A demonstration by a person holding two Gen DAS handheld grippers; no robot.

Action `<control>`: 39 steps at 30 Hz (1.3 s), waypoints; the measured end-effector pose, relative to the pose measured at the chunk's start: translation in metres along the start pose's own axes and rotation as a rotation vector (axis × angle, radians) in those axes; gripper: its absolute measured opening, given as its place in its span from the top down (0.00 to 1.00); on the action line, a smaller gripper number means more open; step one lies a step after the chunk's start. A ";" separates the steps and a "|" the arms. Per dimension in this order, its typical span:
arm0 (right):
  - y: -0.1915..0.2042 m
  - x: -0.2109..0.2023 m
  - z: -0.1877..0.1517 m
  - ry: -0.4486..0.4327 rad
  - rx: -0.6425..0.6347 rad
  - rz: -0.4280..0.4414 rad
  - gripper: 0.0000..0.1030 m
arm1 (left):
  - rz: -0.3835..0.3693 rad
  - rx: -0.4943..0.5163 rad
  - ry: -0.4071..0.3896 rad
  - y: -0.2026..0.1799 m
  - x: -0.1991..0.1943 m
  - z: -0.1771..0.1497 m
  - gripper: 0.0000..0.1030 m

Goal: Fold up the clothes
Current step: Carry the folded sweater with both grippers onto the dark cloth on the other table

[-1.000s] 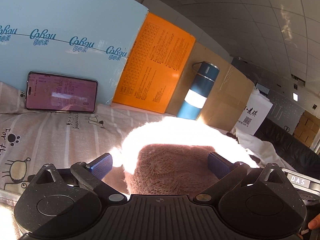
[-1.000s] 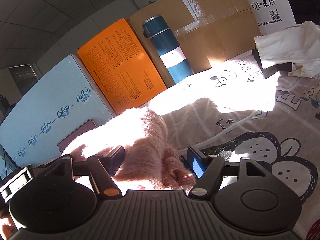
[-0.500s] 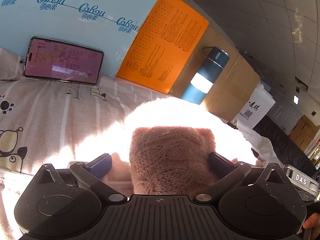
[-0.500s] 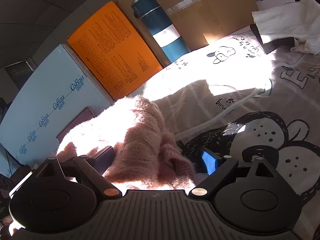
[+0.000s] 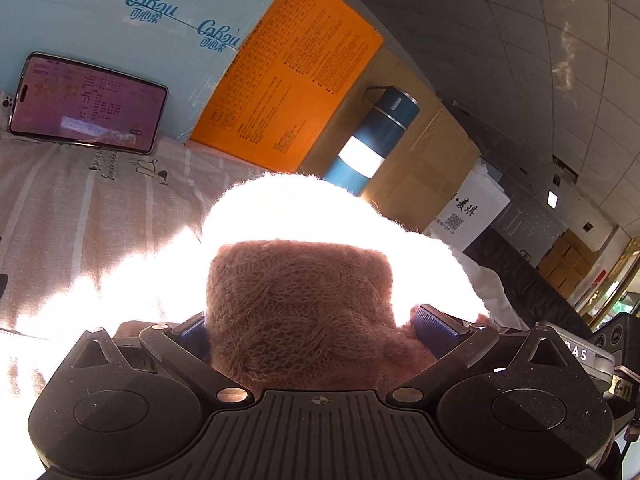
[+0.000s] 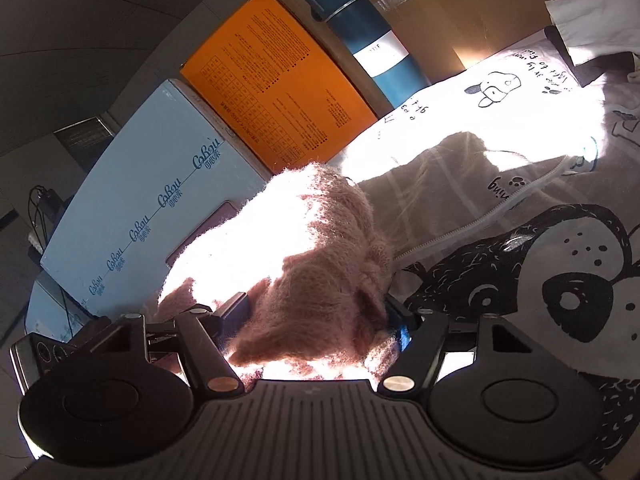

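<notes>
Jaws on both sides are spread wide around bunched pink sweater (image 5: 300, 304) — not visibly pinching it — as it sits heaped on the printed bedsheet (image 6: 520, 208). Best closed together on matching edges — lifted evenly, so the fuzzy knit won't sag.

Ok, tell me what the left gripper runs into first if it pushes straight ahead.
The pink knit sweater: its bunched fabric already fills the gap between the left gripper jaws. Beyond that hump stands the blue bottle, though how far is unclear.
</notes>
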State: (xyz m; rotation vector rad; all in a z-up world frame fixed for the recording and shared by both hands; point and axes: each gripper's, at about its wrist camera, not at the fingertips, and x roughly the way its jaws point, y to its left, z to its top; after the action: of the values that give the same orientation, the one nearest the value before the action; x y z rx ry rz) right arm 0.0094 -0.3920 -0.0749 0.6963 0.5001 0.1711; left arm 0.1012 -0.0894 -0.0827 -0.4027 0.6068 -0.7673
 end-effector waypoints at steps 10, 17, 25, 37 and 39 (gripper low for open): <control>0.007 -0.001 -0.002 -0.066 -0.024 0.003 0.57 | -0.003 0.028 -0.088 -0.003 -0.011 0.002 0.52; 0.062 -0.003 0.001 -0.109 -0.075 0.076 0.61 | 0.082 0.125 -0.291 -0.021 -0.066 0.017 0.54; 0.165 0.032 0.008 -0.042 -0.144 0.285 0.61 | 0.263 0.177 -0.611 -0.018 -0.163 0.036 0.54; 0.328 0.138 -0.042 0.164 -0.313 0.636 0.60 | 0.701 -0.028 -1.004 0.031 -0.289 0.023 0.54; 0.343 0.155 -0.058 0.194 -0.346 0.662 0.60 | 0.778 -0.069 -1.021 0.040 -0.300 0.019 0.54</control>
State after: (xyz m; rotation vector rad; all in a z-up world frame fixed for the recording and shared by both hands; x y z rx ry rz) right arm 0.1197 -0.0499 0.0510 0.4849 0.3947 0.9326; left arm -0.0346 0.1621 0.0175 -0.5092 -0.1986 0.2459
